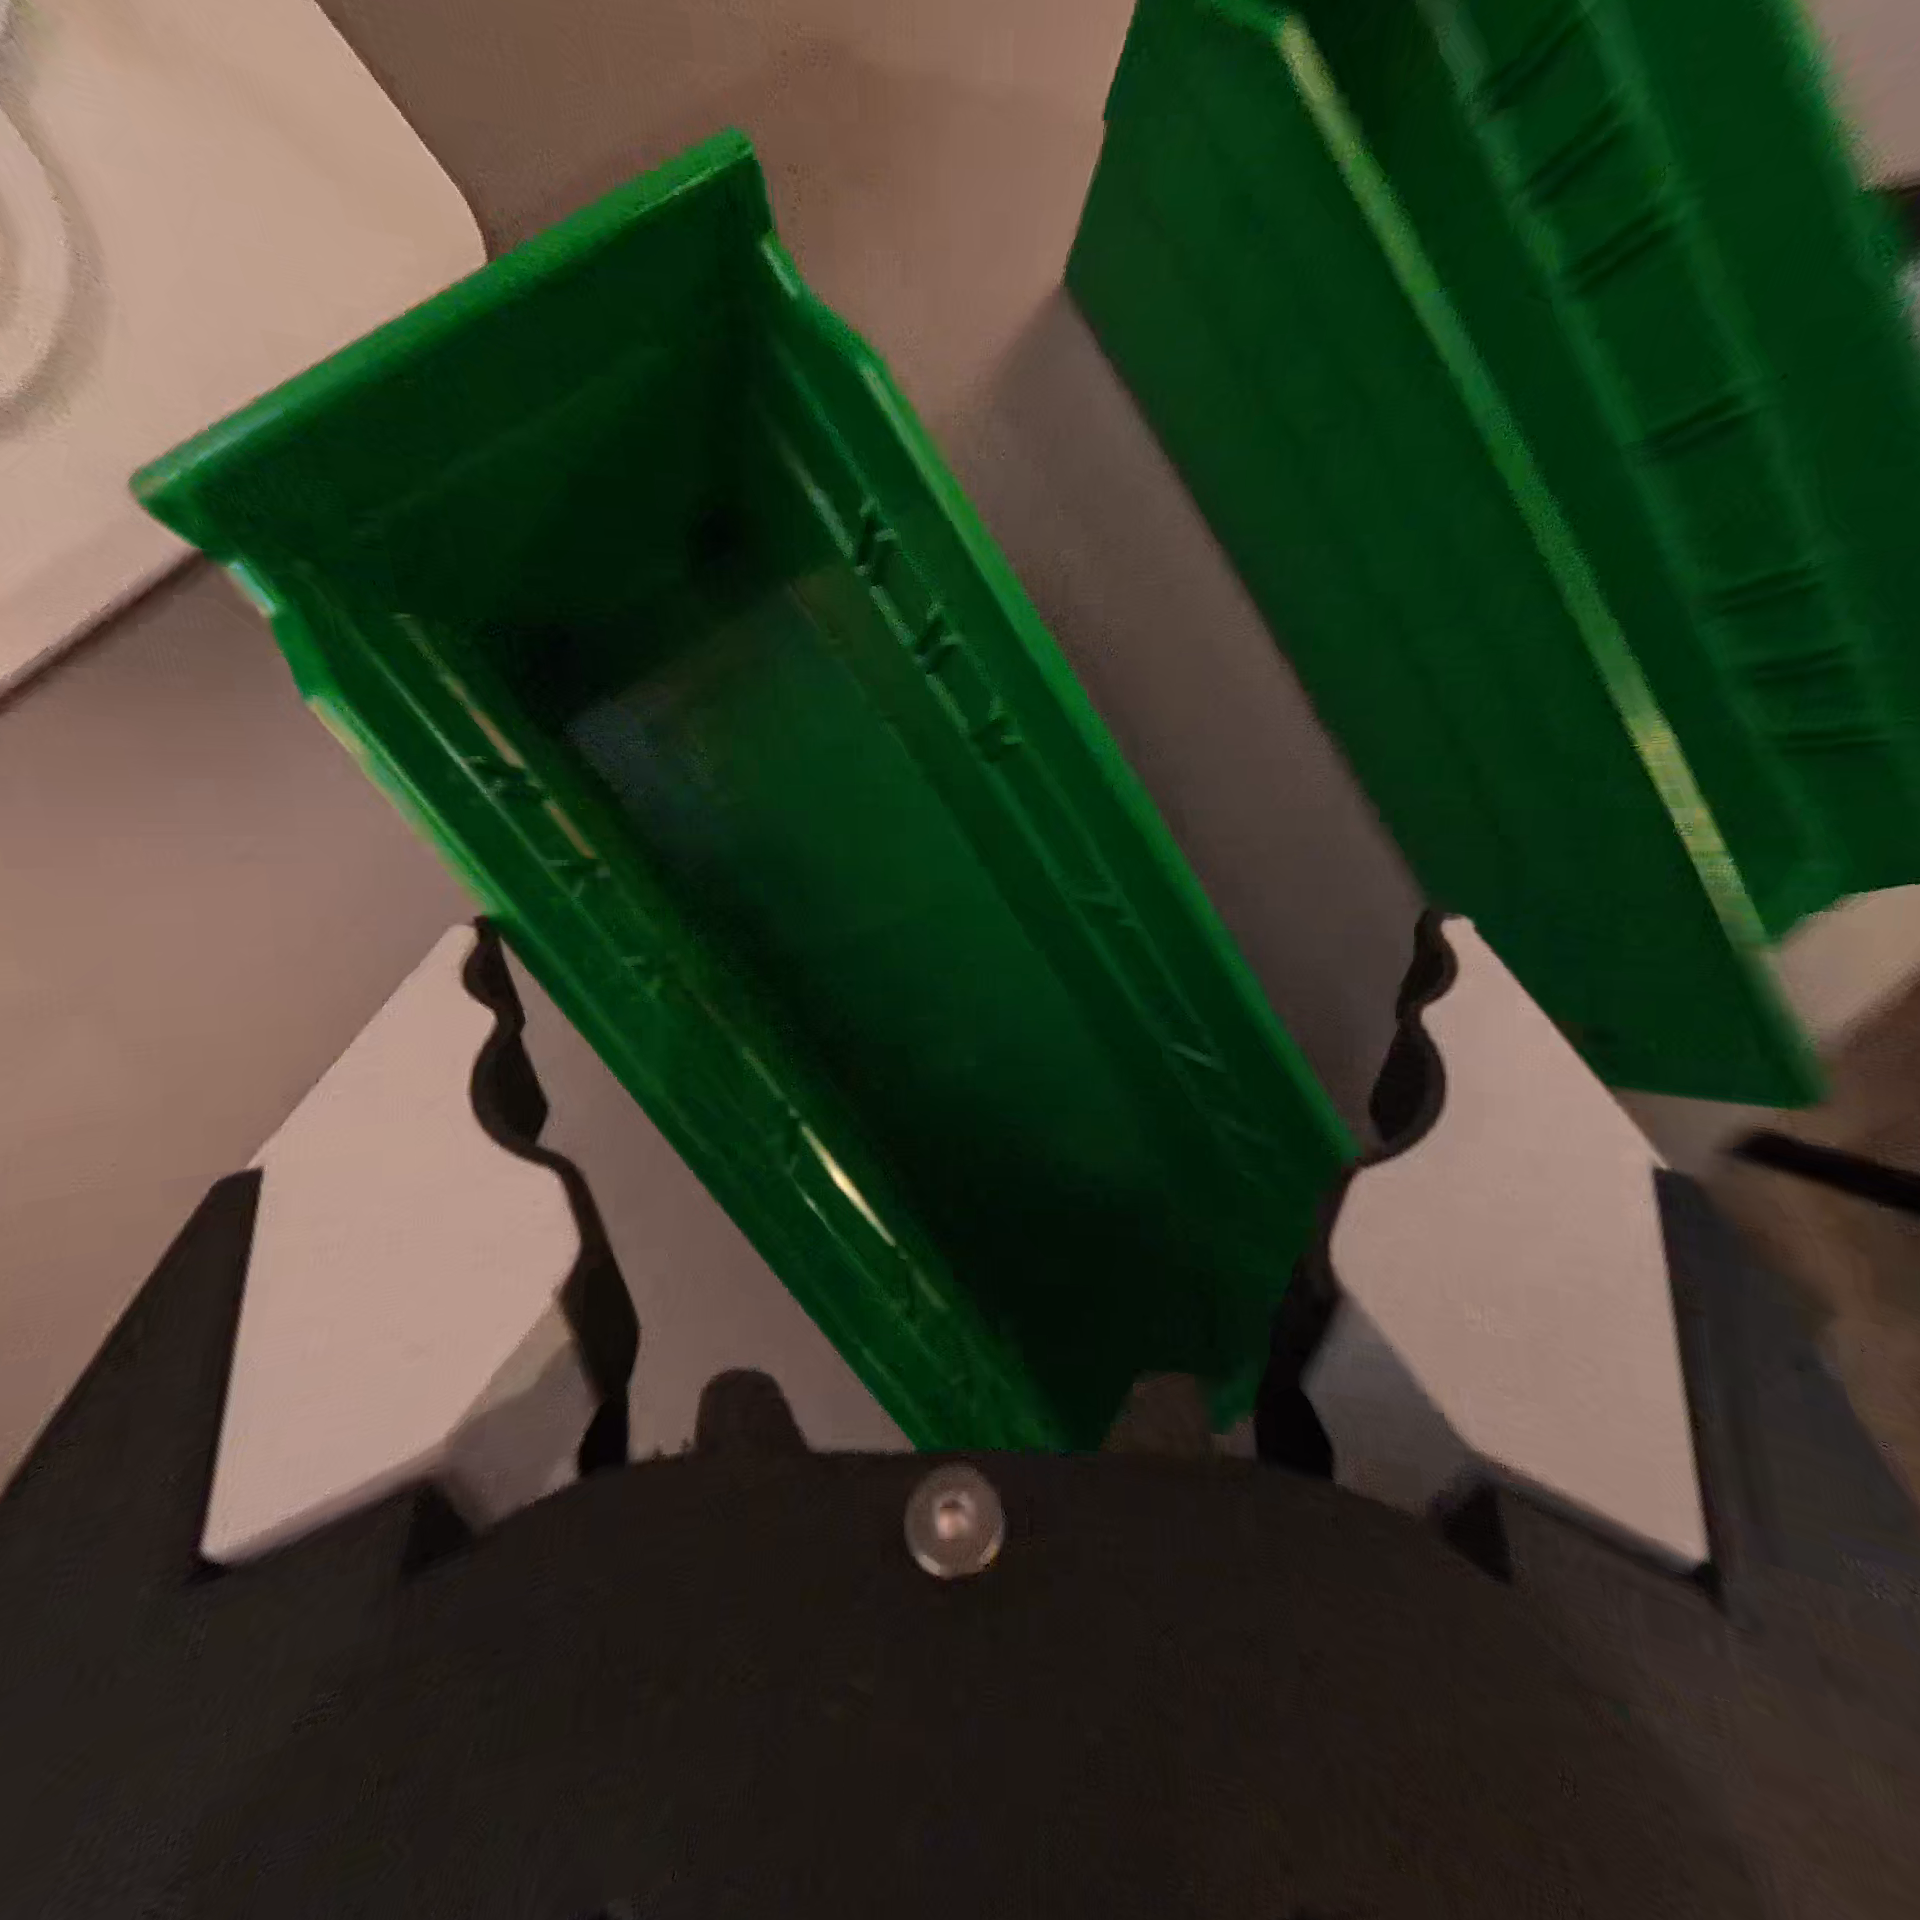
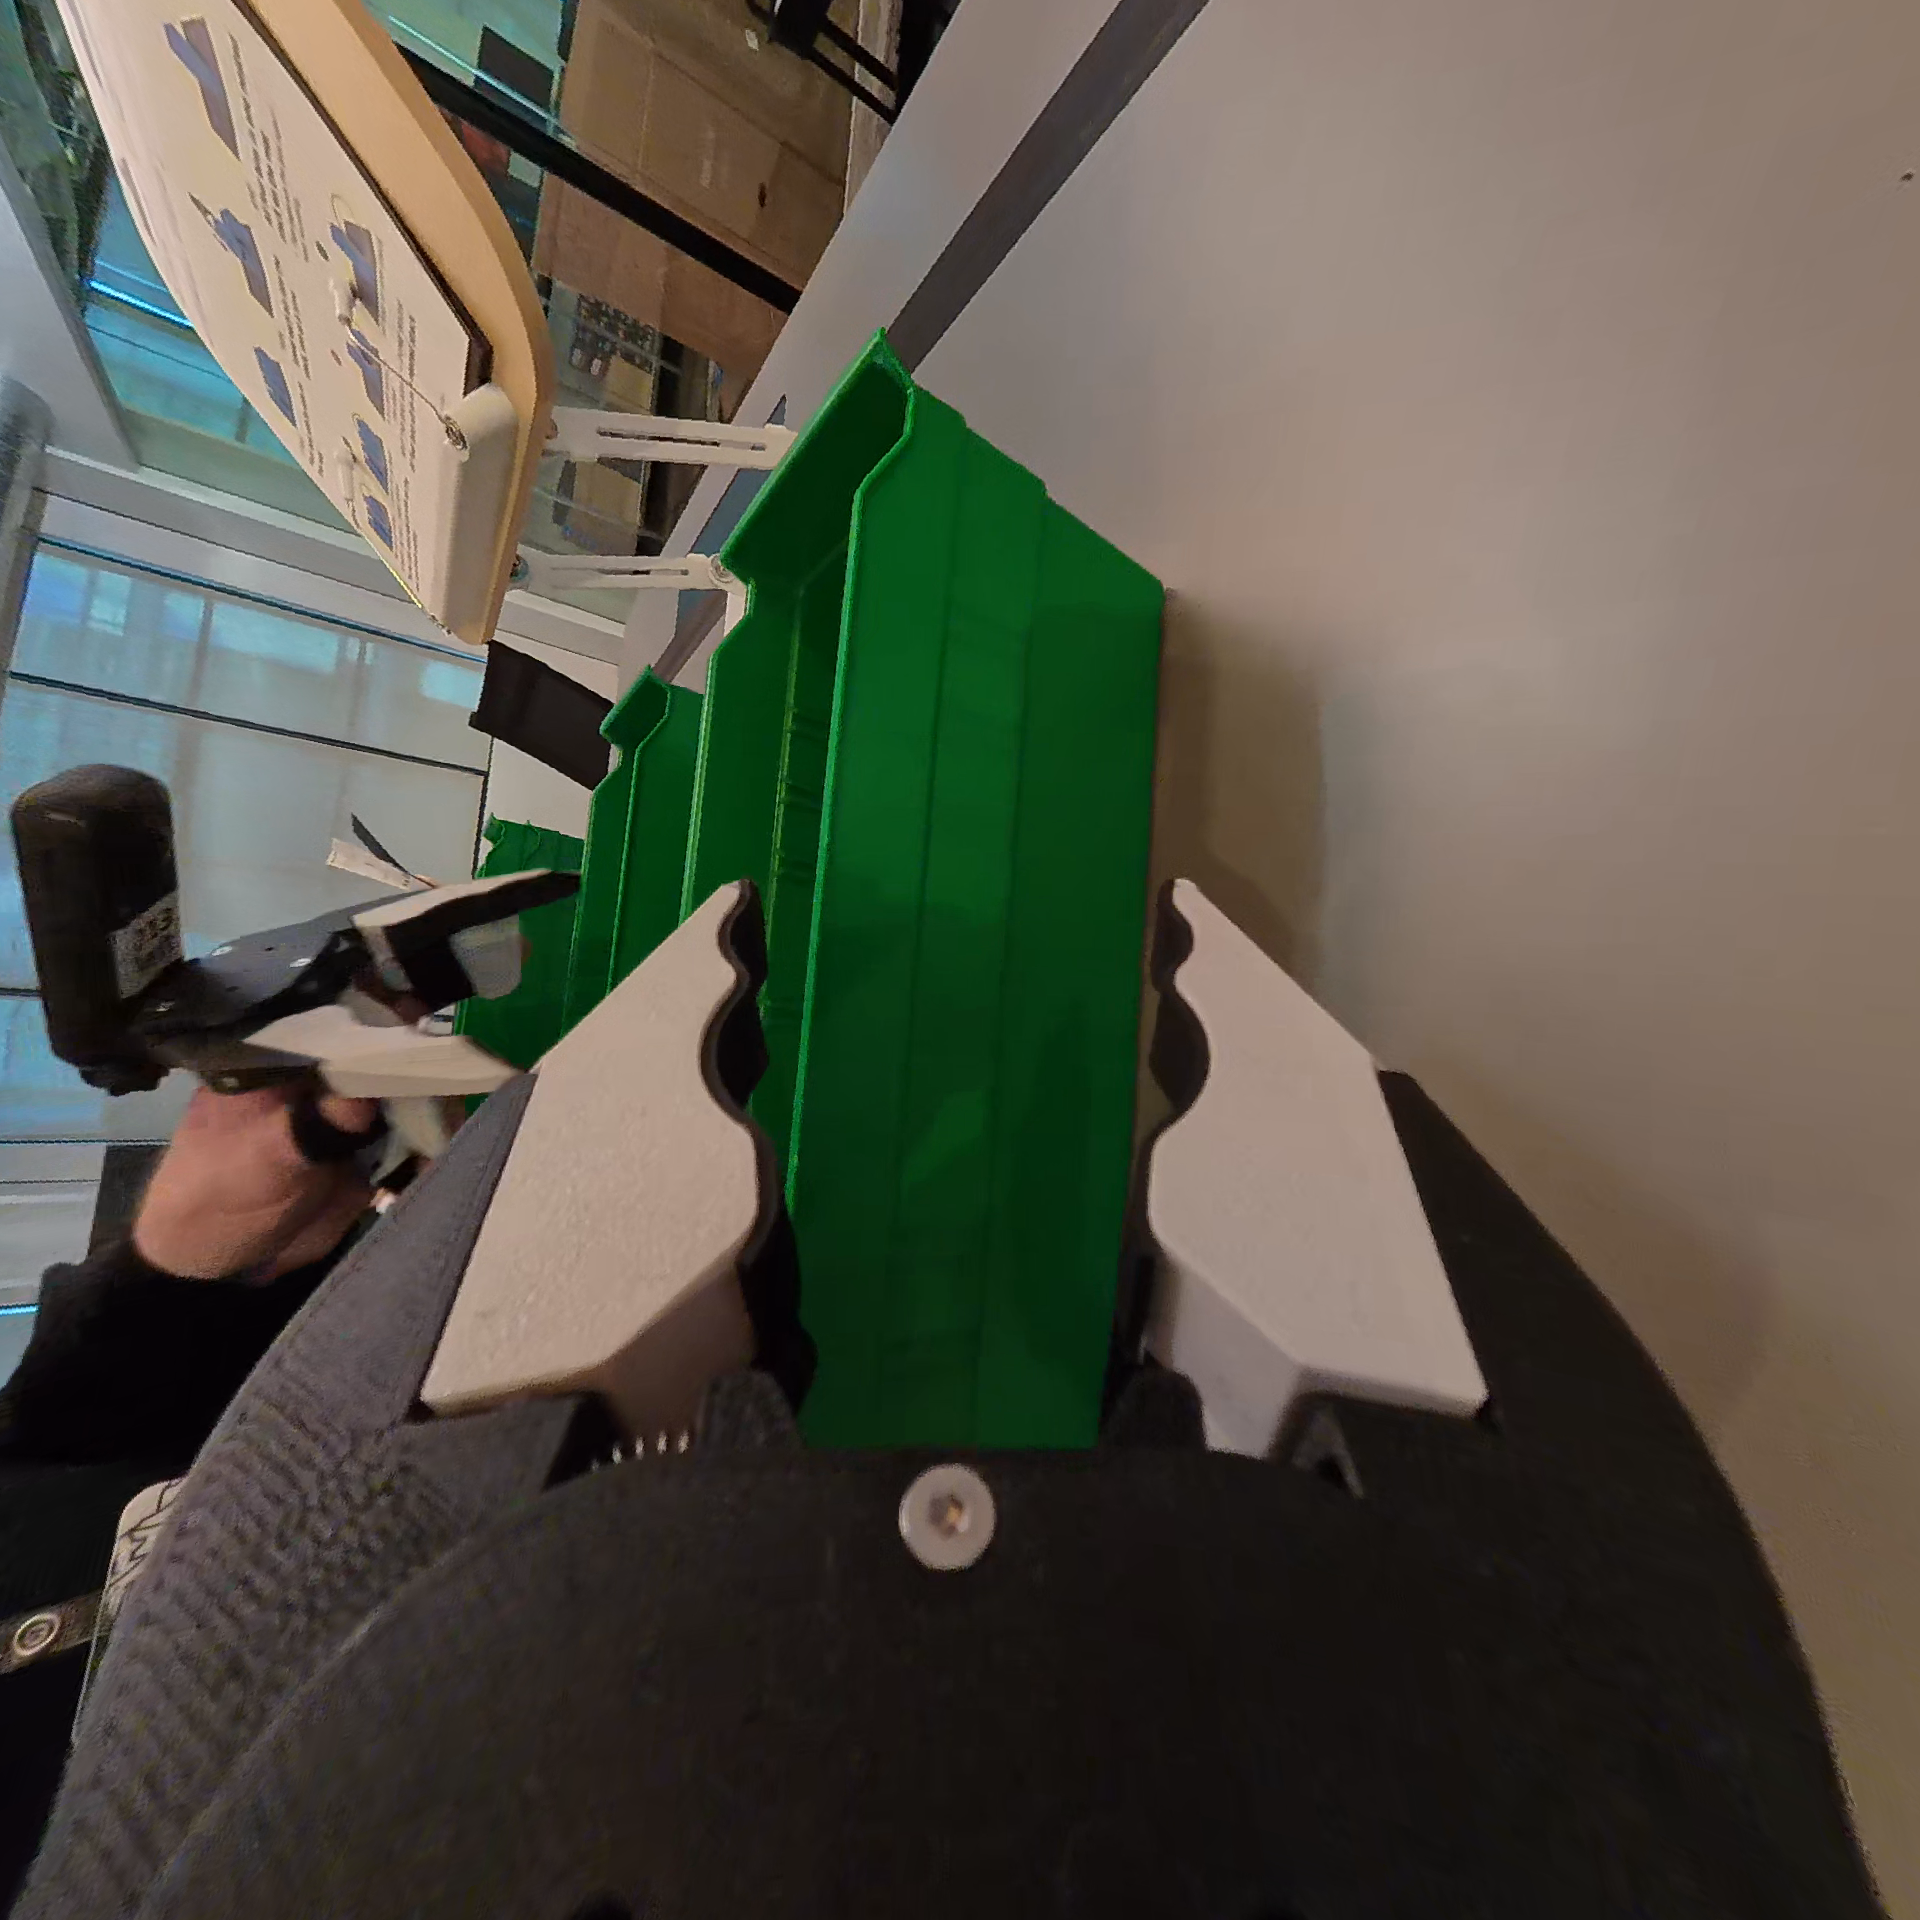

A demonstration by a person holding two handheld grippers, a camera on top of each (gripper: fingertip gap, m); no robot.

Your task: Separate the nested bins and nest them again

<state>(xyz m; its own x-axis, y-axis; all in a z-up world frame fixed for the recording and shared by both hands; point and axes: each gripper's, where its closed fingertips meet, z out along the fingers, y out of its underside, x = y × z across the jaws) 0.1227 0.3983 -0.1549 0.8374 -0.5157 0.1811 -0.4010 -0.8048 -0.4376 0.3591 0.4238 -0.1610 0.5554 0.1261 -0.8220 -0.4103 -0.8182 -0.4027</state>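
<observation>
Two green plastic bins stand apart from each other. In the left wrist view I look down into one bin point(image 1: 790, 831), which lies slantwise between my left gripper's point(image 1: 961, 925) wide-spread fingers. Its walls touch both pads. The other bin point(image 1: 1403, 468) is blurred at the upper right. In the right wrist view my right gripper point(image 2: 958, 888) is shut on that bin point(image 2: 987, 779), one finger at its rim and the other at its bottom, close to the table. The first bin point(image 2: 634, 810) and my left gripper point(image 2: 488, 977) show behind it.
The pale table point(image 2: 1507, 520) has a dark strip point(image 2: 1039, 166) across it. A tan board with a printed sheet point(image 2: 312, 260) stands on white brackets at the table's far edge. A white rounded sheet point(image 1: 208, 312) lies beyond the first bin. A person's hand point(image 2: 239, 1174) holds the left gripper.
</observation>
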